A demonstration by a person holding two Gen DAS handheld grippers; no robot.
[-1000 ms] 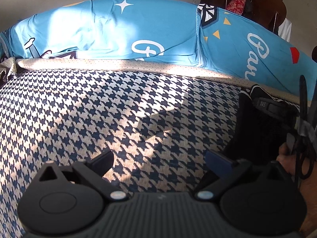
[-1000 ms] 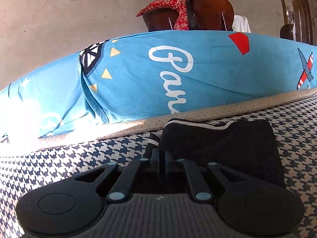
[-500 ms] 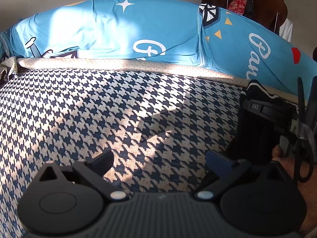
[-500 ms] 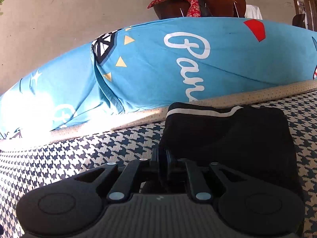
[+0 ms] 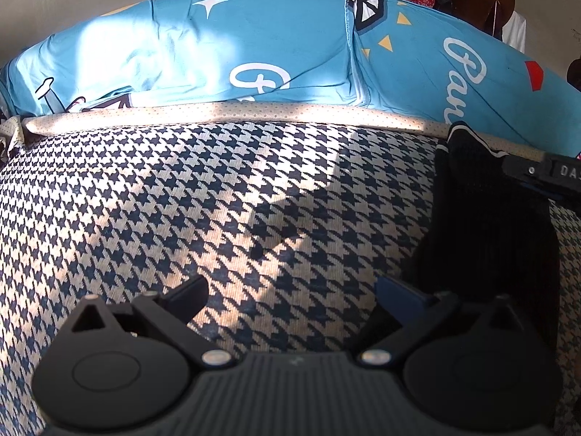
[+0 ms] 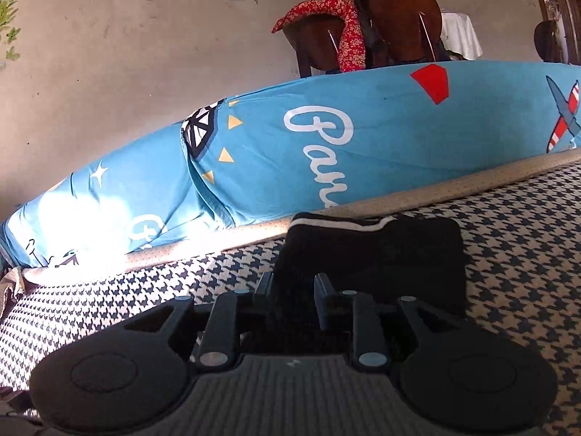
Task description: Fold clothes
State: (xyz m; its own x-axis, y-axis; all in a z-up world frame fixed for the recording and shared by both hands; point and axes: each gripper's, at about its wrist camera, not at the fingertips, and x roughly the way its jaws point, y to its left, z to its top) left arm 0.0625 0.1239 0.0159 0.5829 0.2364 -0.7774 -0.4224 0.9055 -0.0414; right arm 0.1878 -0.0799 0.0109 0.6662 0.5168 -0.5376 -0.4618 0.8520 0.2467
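Black folded garment point(image 6: 370, 254) — right tool point(image 6: 293, 287) parted

A houndstooth cover point(image 5: 181, 200) spreads beneath and ahead of the gripper, edged by a beige dotted border point(image 5: 254, 112). Beyond it lie 2 blue printed pillows point(image 6: 326, 145). Farther back, 2 brown chairs point(image 6: 399, 18) carry a red floral cloth point(image 6: 341, 25) before a pale wall point(image 6: 109, 72).
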